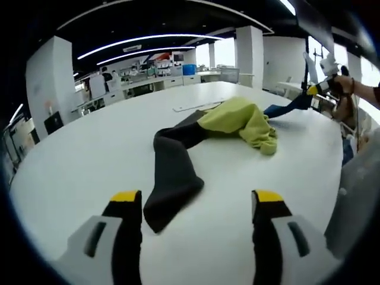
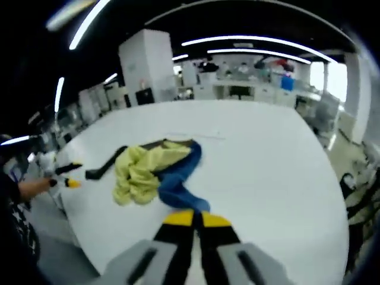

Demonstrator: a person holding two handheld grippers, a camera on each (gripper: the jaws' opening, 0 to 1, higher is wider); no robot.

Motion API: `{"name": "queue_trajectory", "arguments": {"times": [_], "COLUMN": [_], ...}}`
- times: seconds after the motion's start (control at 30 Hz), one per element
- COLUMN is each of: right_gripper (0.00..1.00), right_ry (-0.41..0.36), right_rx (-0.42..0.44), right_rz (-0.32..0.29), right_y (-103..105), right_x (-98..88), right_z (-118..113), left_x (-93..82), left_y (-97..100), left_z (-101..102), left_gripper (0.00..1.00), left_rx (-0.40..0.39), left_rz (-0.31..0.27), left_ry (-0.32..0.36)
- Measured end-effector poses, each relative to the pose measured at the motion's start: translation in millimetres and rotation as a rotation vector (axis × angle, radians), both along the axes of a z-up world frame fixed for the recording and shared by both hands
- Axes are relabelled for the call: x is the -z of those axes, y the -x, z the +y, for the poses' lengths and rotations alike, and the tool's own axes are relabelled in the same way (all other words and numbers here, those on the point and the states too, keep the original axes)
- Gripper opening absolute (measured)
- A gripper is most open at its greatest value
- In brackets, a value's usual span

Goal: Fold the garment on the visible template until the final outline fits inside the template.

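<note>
Jaws with yellow tips rise at the bottom of both views. In the left gripper view we see the left gripper [image 1: 199,205] spread wide, with nothing between its jaws; the dark grey sleeve of the garment [image 1: 228,124] ends just between them on the white table [image 1: 89,160]. In the right gripper view we see the right gripper [image 2: 194,220] closed, its tips pinched together on the blue sleeve end, which lifts from the table [image 2: 267,160]. The garment [image 2: 155,171] lies crumpled near the table's edge, with yellow-green cloth in the middle, a dark part on one side and a blue part on the other. Beyond the garment, a thin pale outline is marked on the tabletop. Farther back we see white pillars [image 1: 50,77], desks with equipment, long curved ceiling lights [image 2: 243,41] and bright windows.
</note>
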State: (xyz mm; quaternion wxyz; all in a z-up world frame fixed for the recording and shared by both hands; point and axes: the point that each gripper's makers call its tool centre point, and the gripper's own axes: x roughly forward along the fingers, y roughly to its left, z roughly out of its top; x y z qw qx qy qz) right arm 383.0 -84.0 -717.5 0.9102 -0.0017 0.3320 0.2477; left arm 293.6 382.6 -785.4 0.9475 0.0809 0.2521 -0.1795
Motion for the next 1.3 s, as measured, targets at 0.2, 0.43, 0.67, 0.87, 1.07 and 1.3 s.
{"name": "queue_trajectory", "arguments": {"times": [0.2,0.43,0.67,0.87,1.07,1.3], "right_gripper": [0.0,0.0,0.0,0.0,0.0,0.0], "right_ry": [-0.013,-0.041,-0.041,-0.037,0.019,0.081], "right_rx": [0.071,0.18,0.286,0.335,0.353,0.357], "right_rz": [0.021,0.075,0.154,0.21,0.249,0.305], "right_y": [-18.3,-28.6,-20.8,-13.0,-13.0,-11.6], "right_x": [-3.2,3.0,25.3,47.9,71.8,89.6], "right_z": [-25.3,-57.7,-86.7,-106.2,-125.0,-138.4], "left_x": [1.5,3.7,5.5,8.3,7.5,6.2], "left_y": [-0.2,0.6,1.2,0.0,-2.2,-2.6], "left_z": [2.4,2.1,2.9,4.2,2.5,-1.6], "left_gripper": [0.76,0.78,0.79,0.8,0.81,0.83], "left_rx": [-0.004,-0.009,-0.011,-0.012,-0.005,-0.004], "left_rz": [0.005,0.016,0.023,0.029,0.03,0.038], "left_ry": [-0.003,-0.008,-0.01,-0.013,-0.014,-0.004]}}
